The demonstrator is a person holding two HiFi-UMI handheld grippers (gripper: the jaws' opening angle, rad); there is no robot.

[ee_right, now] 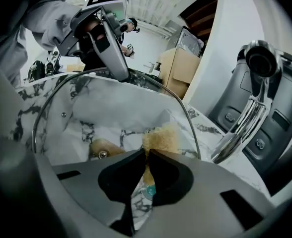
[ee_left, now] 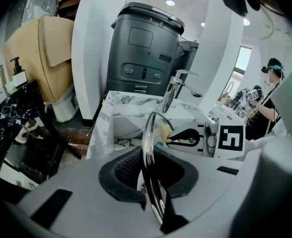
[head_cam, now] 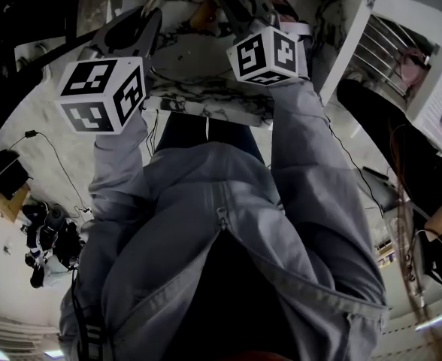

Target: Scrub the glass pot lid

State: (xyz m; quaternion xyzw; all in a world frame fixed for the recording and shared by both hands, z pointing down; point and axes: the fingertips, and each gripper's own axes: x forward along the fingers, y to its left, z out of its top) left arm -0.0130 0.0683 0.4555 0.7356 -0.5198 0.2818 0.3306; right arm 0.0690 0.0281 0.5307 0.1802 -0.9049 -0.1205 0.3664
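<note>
Gripping the glass pot lid (ee_left: 147,143) by its rim, the left tool (ee_left: 151,177) has its jaws closed narrowly on the metal edge. In its own view we see the lid edge-on and upright, a thin polished band running between the ribbed black pads. The right tool (ee_right: 147,175) has its jaws nearly together, pinching a yellow sponge (ee_right: 161,138). The sponge's frayed tip sticks out past the pads and lies against the glass, as far as we can tell. The lid hangs over the basin (ee_left: 123,105), between the two tools, its broad face turned to the right one.

Materials, as we note them:
- Lid: round, clear domed glass with a bright steel rim and a small metal stud near the edge. A tan rounded knob (ee_right: 102,148) with a screw at its centre shows through the glass.
- Sponge: coarse, fibrous, pale yellow, with a teal patch lower down between the pads.
- Basin: white stone with grey veining, squared edges.
- Faucet (ee_right: 245,118): curved, mirror chrome.
- Tool bodies: smooth matt grey plastic.
</note>
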